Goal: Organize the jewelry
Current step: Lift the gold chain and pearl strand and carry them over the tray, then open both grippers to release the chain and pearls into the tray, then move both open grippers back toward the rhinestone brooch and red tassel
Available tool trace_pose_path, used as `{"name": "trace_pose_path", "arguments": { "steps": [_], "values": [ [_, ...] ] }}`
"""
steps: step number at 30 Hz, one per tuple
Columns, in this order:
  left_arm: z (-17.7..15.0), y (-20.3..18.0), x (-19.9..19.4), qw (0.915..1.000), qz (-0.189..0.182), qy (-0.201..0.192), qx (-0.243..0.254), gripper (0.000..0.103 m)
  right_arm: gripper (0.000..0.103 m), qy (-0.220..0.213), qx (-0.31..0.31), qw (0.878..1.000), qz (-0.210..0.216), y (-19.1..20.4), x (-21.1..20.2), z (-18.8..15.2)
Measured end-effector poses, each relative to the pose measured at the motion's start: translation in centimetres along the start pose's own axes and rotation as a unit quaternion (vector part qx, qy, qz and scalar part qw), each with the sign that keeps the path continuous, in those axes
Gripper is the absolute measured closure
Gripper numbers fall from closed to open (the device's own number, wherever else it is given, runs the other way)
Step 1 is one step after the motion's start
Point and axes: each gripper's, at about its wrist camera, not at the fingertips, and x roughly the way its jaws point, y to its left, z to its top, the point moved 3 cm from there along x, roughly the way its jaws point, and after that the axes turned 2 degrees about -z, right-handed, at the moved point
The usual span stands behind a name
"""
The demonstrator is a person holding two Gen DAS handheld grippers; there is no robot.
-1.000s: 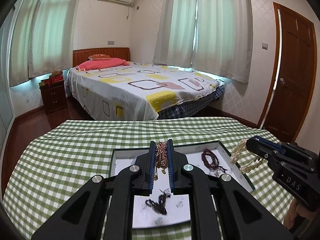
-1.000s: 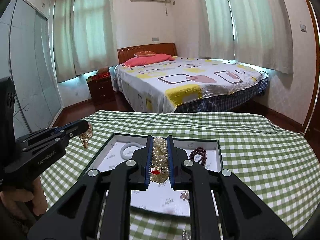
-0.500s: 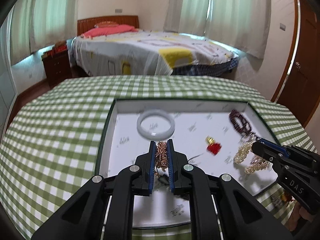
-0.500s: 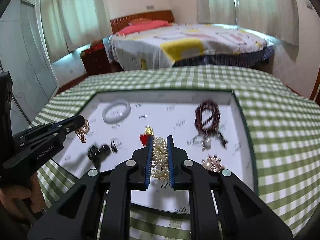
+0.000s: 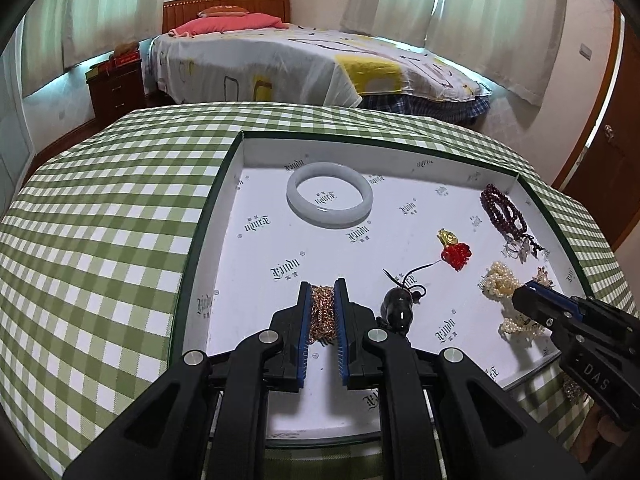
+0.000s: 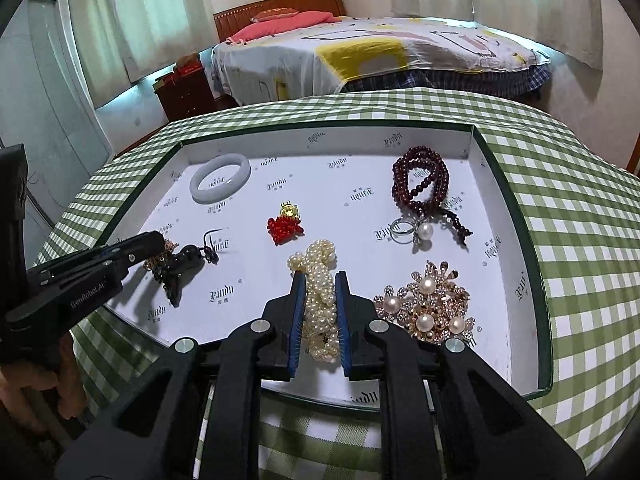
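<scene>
Since the earlier frames both tools have come down lower into the white-lined tray (image 5: 224,184), and their loads now reach the tray floor. The left tool (image 5: 323,292) is clamped on a gold chain (image 5: 322,312), which hangs bunched between its blue pads at the near left part of the tray, just beside a black pendant on a cord (image 5: 398,308). The right tool (image 6: 318,280) is clamped on a pearl strand (image 6: 320,276), whose far end lies on the tray lining in front of the fingertips.

Around them in the tray lie a pale jade bangle (image 6: 220,178) toward the far left corner, a red knot charm with a gold top (image 6: 285,226) near the middle, dark red bead bracelets (image 6: 420,184) at the far right with a silver ring and a pearl (image 6: 412,232) just beside them, and a gold and pearl flower brooch (image 6: 426,308) to the right of the pearl strand. The tray rests on a table covered with a green checked cloth (image 5: 104,216).
</scene>
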Motion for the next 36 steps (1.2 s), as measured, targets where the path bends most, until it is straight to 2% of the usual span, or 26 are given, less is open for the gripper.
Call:
{"name": "trace_pose_path", "arguments": {
  "steps": [2, 3, 6, 11, 13, 24, 29, 36],
  "values": [
    [-0.1, 0.0, 0.0, 1.0000, 0.000, 0.003, 0.002, 0.089, 0.081, 0.002, 0.002, 1.000, 0.002, -0.1, 0.0, -0.1],
    [0.0, 0.0, 0.1, 1.0000, 0.000, 0.003, 0.002, 0.088, 0.073, 0.000, 0.004, 1.000, 0.002, -0.1, -0.1, -0.1],
    [-0.1, -0.1, -0.1, 1.0000, 0.000, 0.002, 0.001, 0.072, 0.072, -0.003, 0.005, 1.000, 0.003, -0.2, -0.5, 0.0],
    [0.0, -0.4, -0.6, 1.0000, -0.002, -0.002, 0.005, 0.064, 0.072, -0.019, 0.010, 1.000, 0.003, -0.7, -2.5, 0.5],
    [0.0, -0.4, -1.1, 1.0000, -0.002, -0.006, 0.004, 0.057, 0.072, -0.027, 0.013, 1.000, 0.002, -1.1, -3.5, 0.7],
    [0.0, -1.6, -5.5, 0.9990, -0.019, -0.040, 0.006, 0.053, 0.072, -0.054, 0.046, 0.997, -0.029, -4.5, -9.1, -0.4],
    [-1.1, -2.5, -7.2, 0.9987, -0.026, -0.043, 0.009, 0.053, 0.072, -0.047, 0.050, 0.997, -0.041, -5.2, -10.1, -2.1],
    [-3.3, -3.8, -8.0, 0.9991, -0.031, -0.028, 0.010, 0.053, 0.072, -0.023, 0.055, 0.997, -0.054, -6.1, -10.4, -4.8]
  ]
}}
